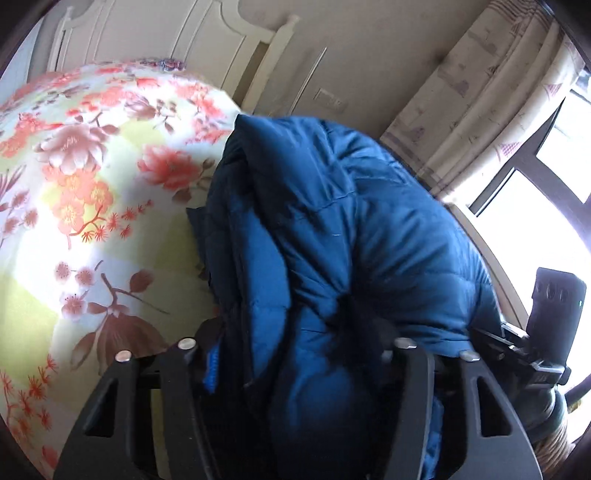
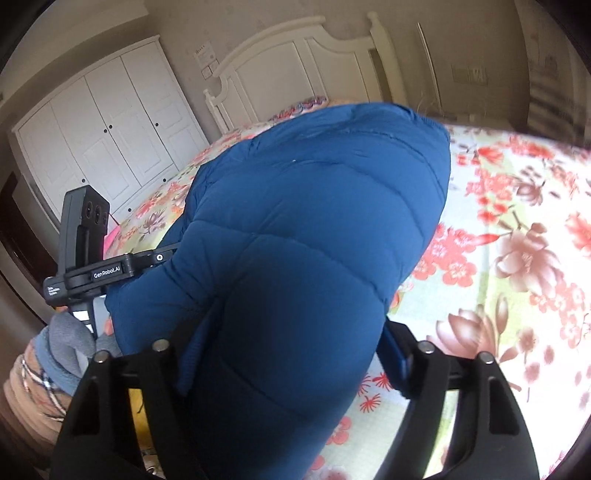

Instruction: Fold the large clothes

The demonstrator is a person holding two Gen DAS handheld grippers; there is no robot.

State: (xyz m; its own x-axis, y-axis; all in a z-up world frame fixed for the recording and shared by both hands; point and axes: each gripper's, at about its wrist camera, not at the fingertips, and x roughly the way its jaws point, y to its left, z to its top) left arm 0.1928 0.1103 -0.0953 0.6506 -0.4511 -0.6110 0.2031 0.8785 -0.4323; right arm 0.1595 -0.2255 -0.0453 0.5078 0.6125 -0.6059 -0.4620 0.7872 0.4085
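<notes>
blue puffer jacket held up over the flowered bed

the left gripper has a thick bunch of the blue puffer jacket packed between its two black fingers, which stand fairly wide because of the bulk; the padding fills the whole gap and the jaws are clamped on it. from there the jacket rises away from the camera in heavy folds, with a darker lining and a strip of bright blue knit trim showing on its left side. to the left lies the bed with its floral sheet, pink and red blossoms on pale green and white. far behind it stands the cream headboard, and to the right a patterned curtain hangs beside a bright window. the other handheld unit shows dark at the near right edge.

in the right wrist view the right gripper likewise has the jacket filling the space between its fingers, gripped there, the quilted bulk towering over the sheet. the left unit, marked genrobot.ai, sits at the left, held by a gloved hand. a white wardrobe stands far left, next to the headboard.
</notes>
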